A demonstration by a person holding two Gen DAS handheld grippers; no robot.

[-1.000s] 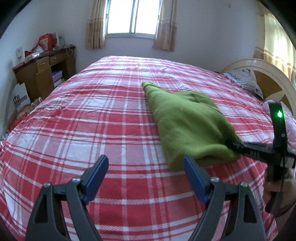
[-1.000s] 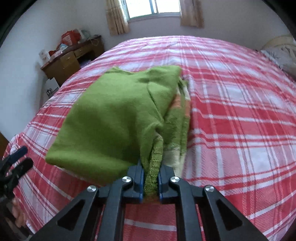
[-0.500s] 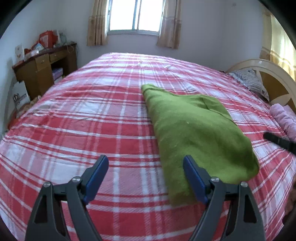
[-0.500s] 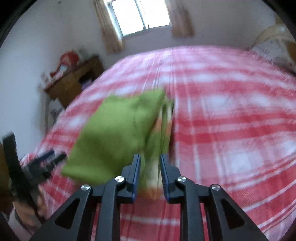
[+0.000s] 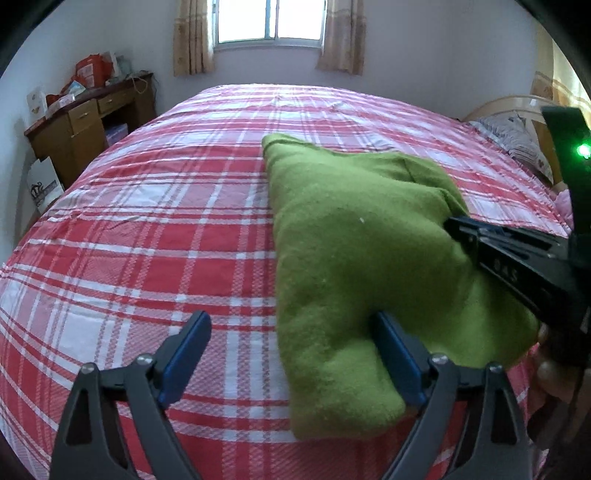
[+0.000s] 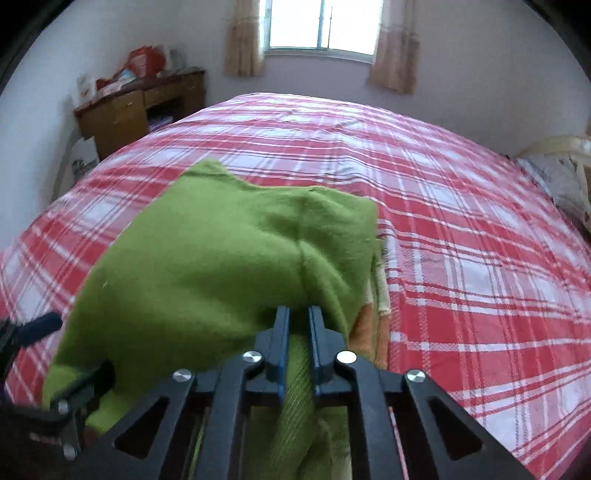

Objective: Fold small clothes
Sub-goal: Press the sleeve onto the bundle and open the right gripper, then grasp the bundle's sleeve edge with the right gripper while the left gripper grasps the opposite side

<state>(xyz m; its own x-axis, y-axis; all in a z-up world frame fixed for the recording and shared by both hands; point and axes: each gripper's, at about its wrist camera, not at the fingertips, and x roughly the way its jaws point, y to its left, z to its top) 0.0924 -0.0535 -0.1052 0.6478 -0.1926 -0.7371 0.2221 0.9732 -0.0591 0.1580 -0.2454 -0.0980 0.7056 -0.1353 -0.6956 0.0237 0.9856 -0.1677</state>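
A folded green garment point(image 5: 351, 258) lies on the red plaid bed, with an orange and cream striped part showing at its right edge point(image 6: 369, 317). My left gripper point(image 5: 291, 354) is open, its jaws astride the garment's near left corner, the right finger point(image 5: 395, 354) pushed under the cloth. My right gripper point(image 6: 297, 325) is shut on the garment's near edge point(image 6: 221, 277); it also shows in the left wrist view point(image 5: 458, 225), coming in from the right.
The red plaid bed point(image 5: 147, 221) fills both views. A wooden desk point(image 5: 85, 122) with clutter stands at the far left wall. A pillow point(image 5: 517, 140) and headboard are at the right. A window point(image 6: 321, 26) is at the back.
My right gripper opened briefly and is shut on the garment's edge again. My left gripper has moved forward and right, so its jaws now straddle the garment's near corner.
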